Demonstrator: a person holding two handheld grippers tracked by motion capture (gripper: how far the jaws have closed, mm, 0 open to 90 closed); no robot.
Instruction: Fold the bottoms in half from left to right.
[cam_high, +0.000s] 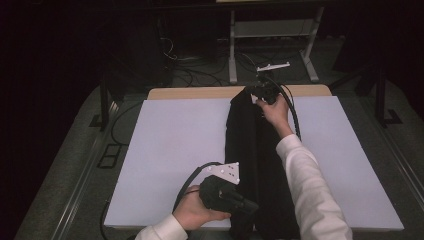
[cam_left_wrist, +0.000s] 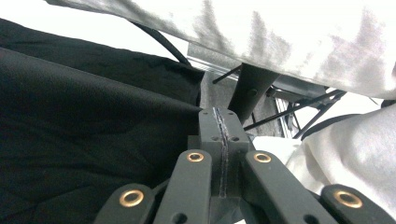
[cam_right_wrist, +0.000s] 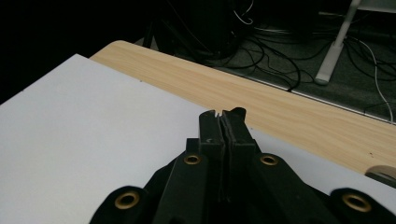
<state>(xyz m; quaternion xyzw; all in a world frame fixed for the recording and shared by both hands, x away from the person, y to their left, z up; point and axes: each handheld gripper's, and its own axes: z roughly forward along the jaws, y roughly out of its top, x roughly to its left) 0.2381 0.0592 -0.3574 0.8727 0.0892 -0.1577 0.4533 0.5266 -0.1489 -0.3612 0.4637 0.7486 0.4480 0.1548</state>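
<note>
Black cloth (cam_high: 255, 160), long strip, 6-to-12 o'clock on white mat (cam_high: 170, 150). Left gripper (cam_high: 252, 206) pinched near end; right gripper (cam_high: 257, 95) pinched far end. Best kept taut, moved evenly.

Long black cloth (cam_high: 255, 160), folded lengthwise, stretched down the white table.

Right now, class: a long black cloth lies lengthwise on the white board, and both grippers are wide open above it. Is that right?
Not quite. The black cloth does lie lengthwise on the white board, but both grippers are shut: the left gripper and right gripper views show the jaws pressed together.
</note>
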